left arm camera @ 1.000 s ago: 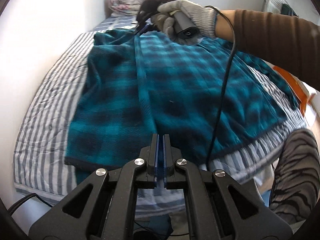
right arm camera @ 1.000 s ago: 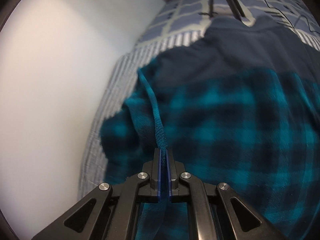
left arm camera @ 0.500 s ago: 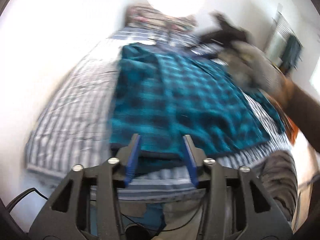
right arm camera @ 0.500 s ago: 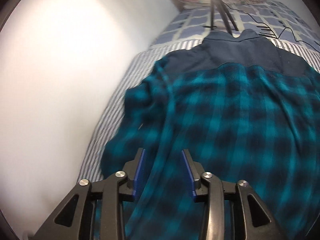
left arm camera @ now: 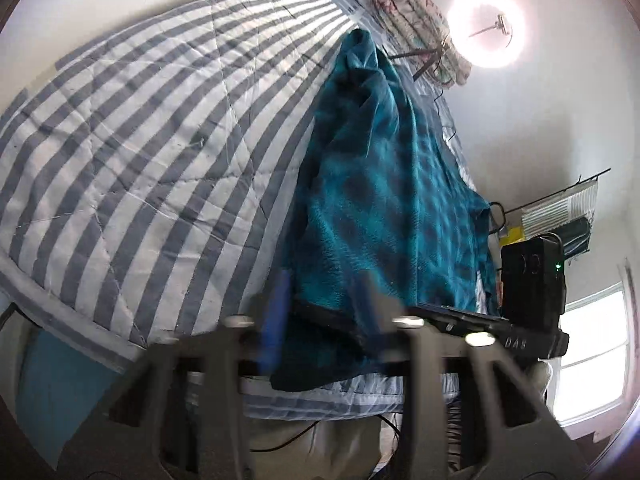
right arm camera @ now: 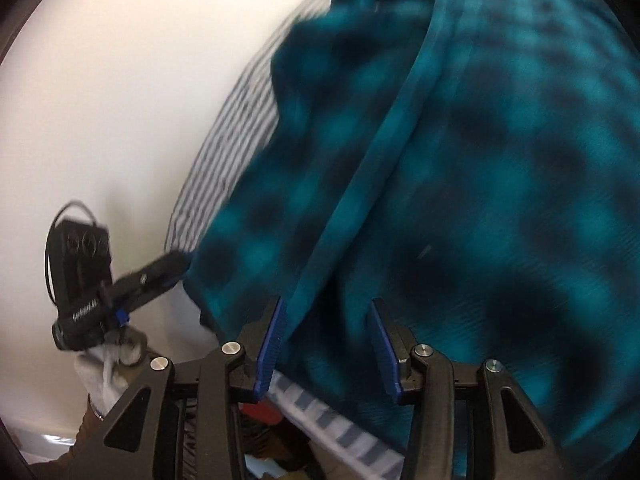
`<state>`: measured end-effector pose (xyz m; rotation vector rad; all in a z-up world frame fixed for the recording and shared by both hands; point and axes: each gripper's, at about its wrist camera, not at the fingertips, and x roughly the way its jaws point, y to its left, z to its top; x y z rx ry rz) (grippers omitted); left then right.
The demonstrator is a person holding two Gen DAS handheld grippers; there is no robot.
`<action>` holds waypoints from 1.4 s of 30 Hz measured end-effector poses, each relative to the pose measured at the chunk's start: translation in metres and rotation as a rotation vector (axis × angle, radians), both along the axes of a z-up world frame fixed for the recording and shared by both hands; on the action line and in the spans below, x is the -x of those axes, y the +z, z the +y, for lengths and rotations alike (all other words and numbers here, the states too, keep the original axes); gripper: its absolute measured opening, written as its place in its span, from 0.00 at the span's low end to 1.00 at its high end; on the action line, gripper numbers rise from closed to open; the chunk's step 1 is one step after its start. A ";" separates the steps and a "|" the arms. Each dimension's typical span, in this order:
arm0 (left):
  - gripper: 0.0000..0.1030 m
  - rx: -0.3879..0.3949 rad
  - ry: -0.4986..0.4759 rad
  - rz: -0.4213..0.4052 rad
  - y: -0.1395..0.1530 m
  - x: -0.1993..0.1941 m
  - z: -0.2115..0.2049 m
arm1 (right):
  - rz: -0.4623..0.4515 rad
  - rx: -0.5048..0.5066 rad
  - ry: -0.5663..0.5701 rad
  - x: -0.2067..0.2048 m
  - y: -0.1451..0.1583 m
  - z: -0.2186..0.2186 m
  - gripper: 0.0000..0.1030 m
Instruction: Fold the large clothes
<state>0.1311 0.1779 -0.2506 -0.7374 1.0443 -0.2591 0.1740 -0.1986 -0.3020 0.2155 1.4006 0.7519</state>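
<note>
A teal and black plaid fleece garment [left arm camera: 380, 200] lies spread lengthwise on the striped quilt [left arm camera: 140, 140]. My left gripper [left arm camera: 322, 308] is at its near dark hem corner. Its jaws are closing, with the hem between the blurred pads and a gap still showing. From the right wrist view the left gripper [right arm camera: 176, 264] reaches that same corner, held by a gloved hand [right arm camera: 100, 368]. My right gripper [right arm camera: 327, 302] hovers over the garment [right arm camera: 480, 200]. Its jaws are opening, and a folded front edge runs between the blue pads. The right gripper [left arm camera: 424, 312] sits just right of the left one.
The bed stands against a white wall [right arm camera: 100, 80]. A rolled floral blanket [left arm camera: 416, 28] and a ring lamp [left arm camera: 486, 28] on a stand are at the far end. A clothes rack [left arm camera: 560, 208] and a window [left arm camera: 592, 348] are to the right. The quilt [right arm camera: 224, 128] hangs over the near edge.
Both grippers were shut on garment edges a second ago and have since opened. The right one travelled from the collar end to the near hem. The left one rolled and shifted sideways.
</note>
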 end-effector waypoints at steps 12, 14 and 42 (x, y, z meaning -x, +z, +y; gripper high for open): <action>0.03 -0.089 -0.015 -0.101 0.022 0.046 -0.031 | -0.080 0.037 0.097 0.009 0.032 0.001 0.00; 0.03 -0.136 -0.024 -0.075 0.010 0.047 -0.037 | -0.085 0.086 0.110 0.010 0.029 0.003 0.00; 0.11 -0.058 0.006 -0.045 -0.016 0.028 -0.026 | -0.405 0.304 -0.014 -0.041 0.007 0.052 0.27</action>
